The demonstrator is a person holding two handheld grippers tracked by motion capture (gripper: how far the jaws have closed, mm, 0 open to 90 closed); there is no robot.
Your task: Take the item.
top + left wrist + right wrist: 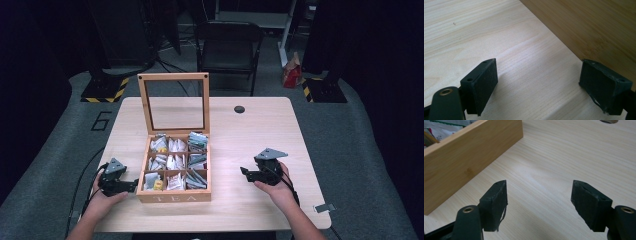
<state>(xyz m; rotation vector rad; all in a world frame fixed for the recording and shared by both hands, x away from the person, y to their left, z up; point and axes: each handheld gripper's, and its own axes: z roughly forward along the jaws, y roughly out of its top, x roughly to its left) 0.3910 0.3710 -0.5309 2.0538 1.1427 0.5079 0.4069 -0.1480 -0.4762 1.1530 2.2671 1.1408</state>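
Currently nothing is gripped. Left gripper [131,185], lower left of the high view: jaws apart and empty, resting low on the table [250,130], tips just beside the left wall of the tea box [173,196]. Box sits centre-left, glass lid [174,102] standing upright, nine compartments stocked with tea bags [172,161]. Right gripper [245,173], lower right: jaws likewise spread, empty, well apart from the box's right wall. Judgement: lid opening done; any picking or closing remains. Nearby: cable hole [239,109] upper centre, chair [228,47] behind table. No obstruction between grippers and box.
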